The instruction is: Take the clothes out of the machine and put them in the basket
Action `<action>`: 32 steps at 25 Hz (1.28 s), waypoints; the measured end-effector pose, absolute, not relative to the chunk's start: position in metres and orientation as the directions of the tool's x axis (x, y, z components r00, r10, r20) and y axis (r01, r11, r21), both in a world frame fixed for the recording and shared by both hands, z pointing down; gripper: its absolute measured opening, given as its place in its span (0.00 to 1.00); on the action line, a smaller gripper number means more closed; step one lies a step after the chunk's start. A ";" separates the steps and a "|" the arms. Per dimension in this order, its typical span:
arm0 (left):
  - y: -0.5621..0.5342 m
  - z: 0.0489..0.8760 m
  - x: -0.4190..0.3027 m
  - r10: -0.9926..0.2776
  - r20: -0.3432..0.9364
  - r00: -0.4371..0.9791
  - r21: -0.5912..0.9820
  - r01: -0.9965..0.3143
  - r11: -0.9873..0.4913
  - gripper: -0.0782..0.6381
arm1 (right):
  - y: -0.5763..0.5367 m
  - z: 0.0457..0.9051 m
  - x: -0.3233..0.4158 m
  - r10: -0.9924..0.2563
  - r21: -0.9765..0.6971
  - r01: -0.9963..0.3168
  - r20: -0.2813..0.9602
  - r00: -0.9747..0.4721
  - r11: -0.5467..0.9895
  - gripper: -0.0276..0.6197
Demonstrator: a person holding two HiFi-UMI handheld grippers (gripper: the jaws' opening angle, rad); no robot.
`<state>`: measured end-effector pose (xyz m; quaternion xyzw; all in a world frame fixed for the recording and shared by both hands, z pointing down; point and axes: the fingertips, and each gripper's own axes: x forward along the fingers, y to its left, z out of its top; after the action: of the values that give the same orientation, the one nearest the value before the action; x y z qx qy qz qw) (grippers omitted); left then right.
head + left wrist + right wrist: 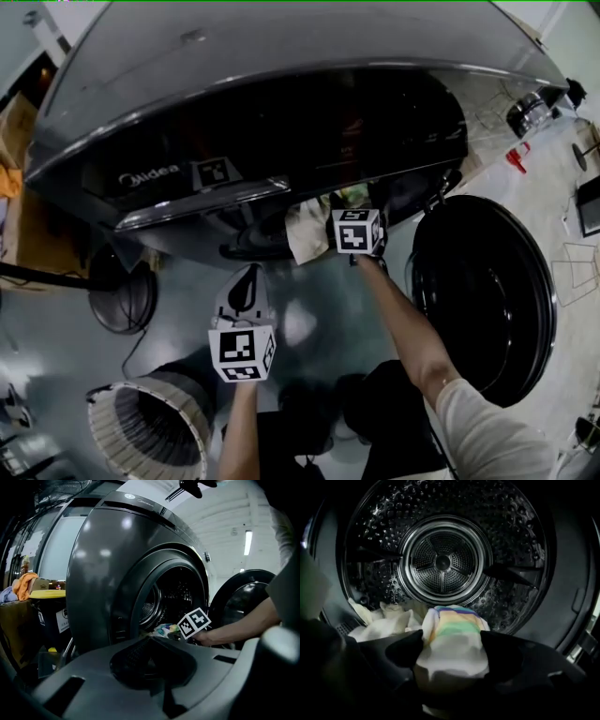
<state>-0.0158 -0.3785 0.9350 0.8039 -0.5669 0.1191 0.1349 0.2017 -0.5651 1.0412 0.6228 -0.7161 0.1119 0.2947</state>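
Observation:
The dark grey washing machine (281,75) stands with its round door (487,291) swung open to the right. In the right gripper view a white cloth with coloured stripes (454,630) lies at the drum's mouth, between the wide-set jaws of my right gripper (451,645), which is open. More white clothes (389,623) lie to its left on the drum floor. My left gripper (246,291) hangs in front of the machine, below the opening, with its jaws together and nothing in them. The ribbed basket (141,422) stands on the floor at lower left.
The open door (243,602) is close on the right of my right arm (412,337). A round dark fan-like object (122,300) sits left of the machine's front. Boxes with an orange cloth (26,585) and a yellow-lidded bin (47,594) stand to the machine's left.

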 end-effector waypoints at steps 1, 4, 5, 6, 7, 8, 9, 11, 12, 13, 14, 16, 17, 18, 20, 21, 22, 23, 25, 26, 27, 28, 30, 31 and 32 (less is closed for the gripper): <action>-0.378 0.936 -0.016 -0.880 0.341 0.331 0.083 -0.943 -0.322 0.13 | -0.564 1.045 0.203 -0.826 0.232 -0.952 0.563 -0.035 0.199 0.65; -0.379 0.939 -0.019 -0.881 0.342 0.326 0.077 -0.945 -0.319 0.13 | -0.566 1.046 0.205 -0.830 0.283 -0.938 0.557 -0.009 0.201 0.47; -0.379 0.939 -0.021 -0.882 0.341 0.324 0.075 -0.945 -0.319 0.13 | -0.567 1.046 0.206 -0.830 0.286 -0.937 0.558 -0.009 0.202 0.39; -0.379 0.937 -0.022 -0.883 0.338 0.324 0.074 -0.945 -0.319 0.13 | -0.567 1.045 0.208 -0.827 0.282 -0.937 0.562 -0.013 0.206 0.34; -0.377 0.936 -0.022 -0.883 0.338 0.325 0.074 -0.945 -0.319 0.13 | -0.566 1.044 0.209 -0.823 0.269 -0.940 0.567 -0.024 0.212 0.30; -0.376 0.935 -0.023 -0.882 0.341 0.324 0.076 -0.945 -0.318 0.13 | -0.565 1.041 0.210 -0.819 0.251 -0.943 0.572 -0.038 0.219 0.27; -0.374 0.933 -0.024 -0.881 0.346 0.322 0.077 -0.946 -0.316 0.13 | -0.563 1.036 0.210 -0.820 0.239 -0.945 0.571 -0.050 0.224 0.26; -0.369 0.926 -0.026 -0.877 0.361 0.316 0.080 -0.948 -0.309 0.13 | -0.558 1.019 0.211 -0.831 0.234 -0.945 0.553 -0.063 0.227 0.24; -0.367 0.920 -0.027 -0.875 0.368 0.314 0.085 -0.949 -0.305 0.13 | -0.554 1.007 0.211 -0.839 0.232 -0.947 0.540 -0.066 0.224 0.24; -0.364 0.913 -0.027 -0.873 0.373 0.314 0.091 -0.949 -0.303 0.13 | -0.550 0.995 0.212 -0.847 0.226 -0.949 0.527 -0.070 0.219 0.24; -0.362 0.905 -0.026 -0.870 0.378 0.316 0.097 -0.948 -0.302 0.13 | -0.545 0.982 0.213 -0.853 0.220 -0.952 0.517 -0.073 0.215 0.24; -0.357 0.884 -0.022 -0.866 0.386 0.319 0.107 -0.947 -0.301 0.13 | -0.534 0.955 0.215 -0.860 0.209 -0.955 0.504 -0.080 0.212 0.24; -0.355 0.873 -0.020 -0.863 0.390 0.321 0.112 -0.947 -0.302 0.13 | -0.527 0.942 0.217 -0.862 0.205 -0.956 0.500 -0.084 0.212 0.24; -0.352 0.862 -0.017 -0.859 0.395 0.325 0.117 -0.946 -0.303 0.13 | -0.520 0.929 0.218 -0.863 0.198 -0.957 0.497 -0.089 0.213 0.24; -0.347 0.838 -0.011 -0.853 0.404 0.331 0.129 -0.944 -0.305 0.13 | -0.503 0.904 0.220 -0.862 0.188 -0.958 0.497 -0.099 0.218 0.24; -0.344 0.825 -0.007 -0.851 0.405 0.333 0.134 -0.943 -0.305 0.13 | -0.493 0.892 0.221 -0.861 0.185 -0.957 0.498 -0.104 0.222 0.24; -0.341 0.812 -0.004 -0.850 0.405 0.335 0.139 -0.942 -0.305 0.13 | -0.483 0.880 0.222 -0.859 0.181 -0.957 0.500 -0.108 0.226 0.24; -0.338 0.799 -0.001 -0.849 0.406 0.338 0.143 -0.941 -0.306 0.13 | -0.473 0.869 0.223 -0.857 0.178 -0.957 0.503 -0.112 0.230 0.24; -0.330 0.776 0.004 -0.844 0.414 0.342 0.149 -0.940 -0.307 0.13 | -0.453 0.849 0.225 -0.849 0.178 -0.954 0.515 -0.118 0.240 0.24; -0.326 0.764 0.007 -0.841 0.417 0.343 0.151 -0.939 -0.308 0.13 | -0.443 0.839 0.226 -0.843 0.179 -0.952 0.524 -0.122 0.249 0.24; -0.322 0.752 0.009 -0.840 0.420 0.343 0.154 -0.939 -0.307 0.13 | -0.434 0.830 0.227 -0.838 0.179 -0.949 0.531 -0.127 0.258 0.24; -0.318 0.741 0.011 -0.839 0.424 0.343 0.157 -0.940 -0.305 0.13 | -0.426 0.819 0.228 -0.833 0.177 -0.948 0.537 -0.133 0.266 0.24; -0.311 0.717 0.014 -0.837 0.431 0.338 0.163 -0.941 -0.296 0.13 | -0.409 0.796 0.228 -0.823 0.167 -0.944 0.548 -0.151 0.284 0.24; -0.307 0.704 0.016 -0.837 0.433 0.334 0.165 -0.942 -0.291 0.13 | -0.400 0.784 0.229 -0.818 0.162 -0.942 0.552 -0.161 0.295 0.24; -0.304 0.692 0.018 -0.837 0.435 0.331 0.168 -0.943 -0.286 0.13 | -0.392 0.771 0.229 -0.814 0.158 -0.939 0.555 -0.171 0.305 0.24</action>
<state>0.0181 -0.3038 0.6915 0.7909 -0.5628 0.1326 0.2004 0.2290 -0.3916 0.7709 0.5789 -0.7571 0.1108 0.2816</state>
